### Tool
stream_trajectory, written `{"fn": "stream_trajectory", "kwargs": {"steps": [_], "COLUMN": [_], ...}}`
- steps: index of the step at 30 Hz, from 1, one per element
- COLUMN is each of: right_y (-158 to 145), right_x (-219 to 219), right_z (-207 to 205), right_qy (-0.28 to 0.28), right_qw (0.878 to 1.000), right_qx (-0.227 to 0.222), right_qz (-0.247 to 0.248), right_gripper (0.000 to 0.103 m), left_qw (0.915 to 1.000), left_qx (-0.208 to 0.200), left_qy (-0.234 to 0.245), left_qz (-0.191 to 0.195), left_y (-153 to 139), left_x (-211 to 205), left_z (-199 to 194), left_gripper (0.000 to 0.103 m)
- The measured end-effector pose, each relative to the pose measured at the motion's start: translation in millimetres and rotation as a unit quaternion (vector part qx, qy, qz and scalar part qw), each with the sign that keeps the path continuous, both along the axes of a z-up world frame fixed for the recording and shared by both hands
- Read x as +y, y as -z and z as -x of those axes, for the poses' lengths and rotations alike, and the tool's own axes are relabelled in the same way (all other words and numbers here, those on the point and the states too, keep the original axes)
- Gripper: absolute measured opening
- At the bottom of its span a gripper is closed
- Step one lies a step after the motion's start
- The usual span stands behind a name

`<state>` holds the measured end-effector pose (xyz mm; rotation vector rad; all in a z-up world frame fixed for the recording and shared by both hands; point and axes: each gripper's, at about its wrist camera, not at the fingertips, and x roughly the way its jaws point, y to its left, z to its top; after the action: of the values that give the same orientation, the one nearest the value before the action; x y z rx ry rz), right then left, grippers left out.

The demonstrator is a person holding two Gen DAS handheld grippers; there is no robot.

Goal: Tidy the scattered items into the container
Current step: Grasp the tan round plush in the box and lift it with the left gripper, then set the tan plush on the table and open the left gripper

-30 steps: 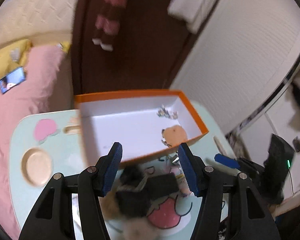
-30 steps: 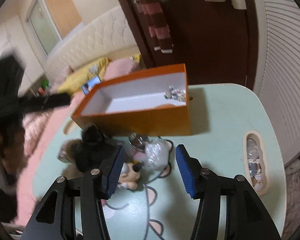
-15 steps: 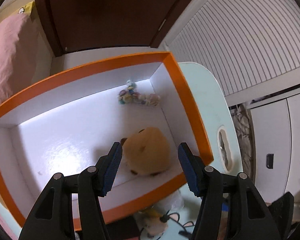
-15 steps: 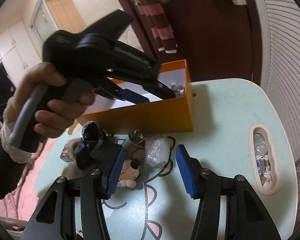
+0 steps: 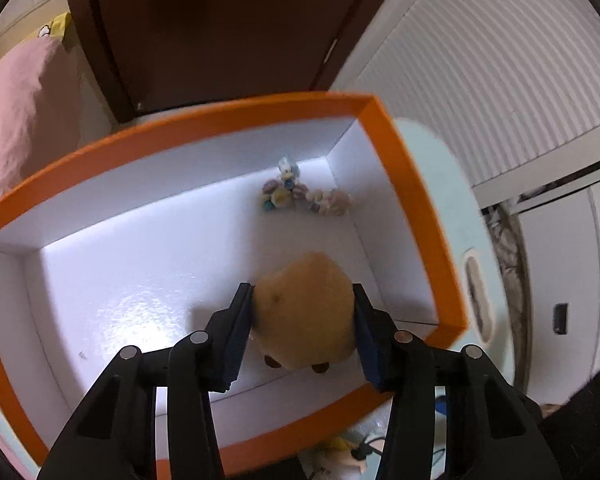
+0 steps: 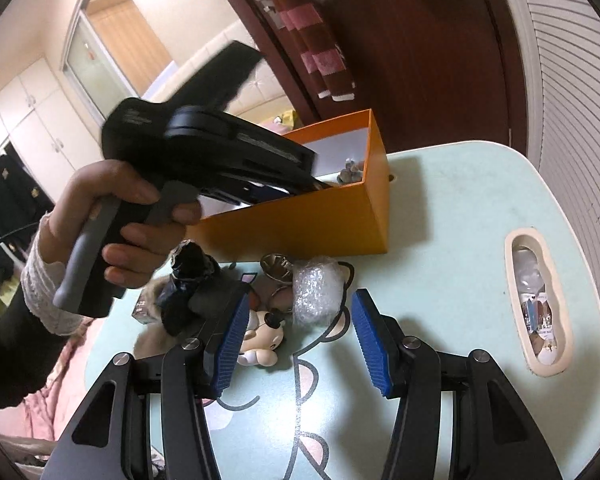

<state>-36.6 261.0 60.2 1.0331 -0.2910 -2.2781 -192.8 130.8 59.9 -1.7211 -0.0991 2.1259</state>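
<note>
Tan plush (image 5: 304,312) between left tool (image 5: 302,330) pads, near orange box (image 5: 416,200) wall

I see dim warm room light, glare on the box floor (image 5: 132,300), fisheye bending + dark corners, slight blur at edges.

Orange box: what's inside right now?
Orange box holds a tan plush between the left gripper fingers and small pastel trinkets in the far corner. The floor under the plush is hidden.
</note>
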Motion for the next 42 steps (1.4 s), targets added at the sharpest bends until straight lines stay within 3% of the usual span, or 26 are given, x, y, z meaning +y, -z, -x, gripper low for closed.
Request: {"fn": "stream_trajectory", "kwargs": {"steps": [5,9,16,19,29,32,36,39,42], "right_y": [0,0,-3,-7,-16,-19,-26,-37,-53], "right_x": [-4,-1,-2,-8,-23,-27,-34,-40,-51], "right_z": [-2,1,0,-4,-12,-13,-8,1,16], "right_qy": [0.003,0.009,0.01,0.006,0.0,-0.002,-0.02,-0.032,-0.044], "right_qw": [1.0,1.0,1.0,1.0,1.0,0.999,0.998,0.995,0.988], "right_qx": [0.003,0.005,0.003,0.008,0.019,0.024,0.031,0.047,0.068], "right_qz": [-0.006,-0.003,-0.001,-0.006,-0.022,-0.034,-0.056,-0.084,-0.128], "right_gripper": [0.053,0.053,0.053,0.053,0.053,0.053,0.053,0.052,0.048], "left_qw": [0.9974,0.9942,0.9926,0.9954,0.9905,0.989,0.9759,0.9568,0.9382], "left_qx": [0.052,0.062,0.048,0.053,0.134,0.139,0.189,0.247,0.28], "left_qy": [0.006,0.014,0.033,0.022,0.002,-0.004,-0.013,-0.043,-0.082], "left_qz": [-0.049,-0.087,-0.106,-0.077,-0.029,-0.051,-0.109,-0.148,-0.187], "left_y": [-48,-67,-39,-17,-4,-1,-9,-18,-22], "left_x": [-30,-58,-85,-93,-77,-77,-98,-117,-140], "left_z": [-32,-72,-157,-177,-183,-182,-201,-213,-216], "left_gripper": [0.048,0.048,0.048,0.048,0.053,0.054,0.065,0.068,0.07]}}
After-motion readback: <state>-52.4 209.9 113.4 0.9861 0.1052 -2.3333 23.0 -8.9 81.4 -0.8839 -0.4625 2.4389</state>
